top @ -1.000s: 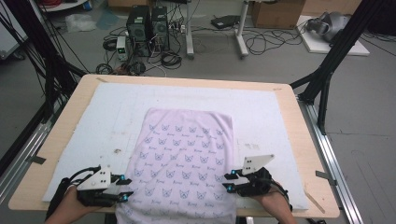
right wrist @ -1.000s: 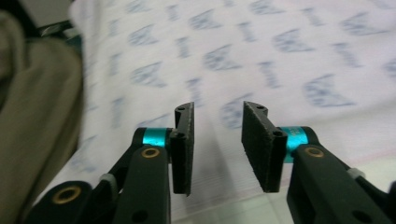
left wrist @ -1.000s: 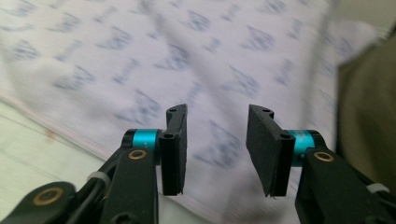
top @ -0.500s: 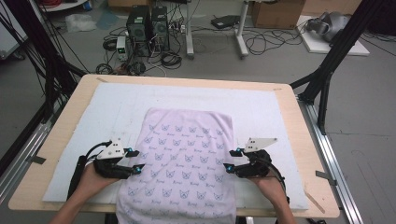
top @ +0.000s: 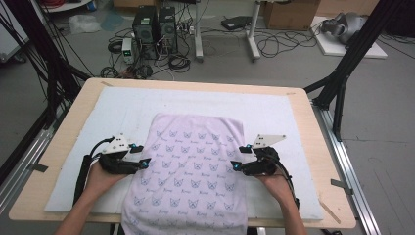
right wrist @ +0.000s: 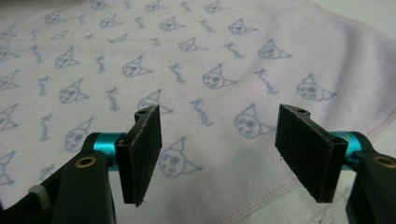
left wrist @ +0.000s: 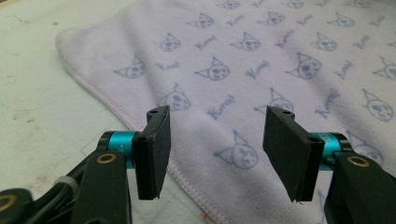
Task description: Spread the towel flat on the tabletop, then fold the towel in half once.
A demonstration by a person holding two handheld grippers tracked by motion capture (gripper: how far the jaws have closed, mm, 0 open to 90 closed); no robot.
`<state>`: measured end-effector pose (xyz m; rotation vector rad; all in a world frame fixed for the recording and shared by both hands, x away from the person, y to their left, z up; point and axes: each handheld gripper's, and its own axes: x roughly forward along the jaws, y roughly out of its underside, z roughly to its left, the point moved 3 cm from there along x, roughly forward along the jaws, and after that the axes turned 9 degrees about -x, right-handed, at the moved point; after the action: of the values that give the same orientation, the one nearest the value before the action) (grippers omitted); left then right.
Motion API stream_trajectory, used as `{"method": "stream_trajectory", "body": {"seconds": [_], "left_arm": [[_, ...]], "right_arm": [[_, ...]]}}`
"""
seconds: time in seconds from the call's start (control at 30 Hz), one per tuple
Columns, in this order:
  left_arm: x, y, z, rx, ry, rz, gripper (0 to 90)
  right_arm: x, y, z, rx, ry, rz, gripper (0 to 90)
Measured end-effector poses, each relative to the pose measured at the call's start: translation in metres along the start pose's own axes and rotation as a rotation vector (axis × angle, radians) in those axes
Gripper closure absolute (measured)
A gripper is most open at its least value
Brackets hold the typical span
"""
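A pale lilac towel (top: pixel 193 169) printed with small cat faces lies flat on the white mat, its near end hanging over the table's front edge. My left gripper (top: pixel 140 155) sits at the towel's left edge, open, jaws spread over the hem (left wrist: pixel 187 179) with nothing between them. My right gripper (top: pixel 239 157) sits at the towel's right edge, also open, its jaws straddling the hem (right wrist: pixel 261 196). In the left gripper view (left wrist: pixel 217 149) and right gripper view (right wrist: pixel 219 154) the black pads hover just above the cloth.
A white mat (top: pixel 274 112) covers the wooden table (top: pixel 313 147). Beyond the far edge, on the floor, stand computer towers (top: pixel 154 24), cables and metal frame legs. Black frame struts rise at both sides.
Both grippers have moved away from me along the towel's side edges, from near the front edge to about mid-length. Both stay open.
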<state>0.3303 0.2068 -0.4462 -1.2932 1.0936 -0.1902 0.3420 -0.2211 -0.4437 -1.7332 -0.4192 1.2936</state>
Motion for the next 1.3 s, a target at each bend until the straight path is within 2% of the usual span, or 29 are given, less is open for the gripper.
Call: {"method": "stream_trajectory", "body": {"seconds": [0.13, 0.27, 0.4, 0.83, 1.3], "left_arm": [[-0.0013, 0.0003, 0.0015, -0.003, -0.004, 0.002, 41.3], [-0.0002, 0.0009, 0.0007, 0.001, -0.001, 0.008, 41.2], [-0.0002, 0.0008, 0.0008, 0.007, 0.003, 0.011, 41.1], [-0.0017, 0.0007, 0.0011, 0.004, 0.006, 0.006, 41.1], [-0.0052, -0.0033, 0.0011, 0.035, -0.001, 0.031, 41.2]], "right_arm": [[0.0024, -0.0031, 0.0004, -0.005, 0.002, -0.006, 28.6], [0.0045, -0.0028, 0.0026, -0.011, -0.011, 0.010, 28.3], [0.0055, -0.0033, 0.0053, -0.018, -0.004, 0.027, 27.5], [0.0074, -0.0040, 0.0066, -0.026, -0.004, 0.029, 27.0], [0.0066, -0.0056, 0.0065, -0.019, -0.001, 0.019, 25.9]]}}
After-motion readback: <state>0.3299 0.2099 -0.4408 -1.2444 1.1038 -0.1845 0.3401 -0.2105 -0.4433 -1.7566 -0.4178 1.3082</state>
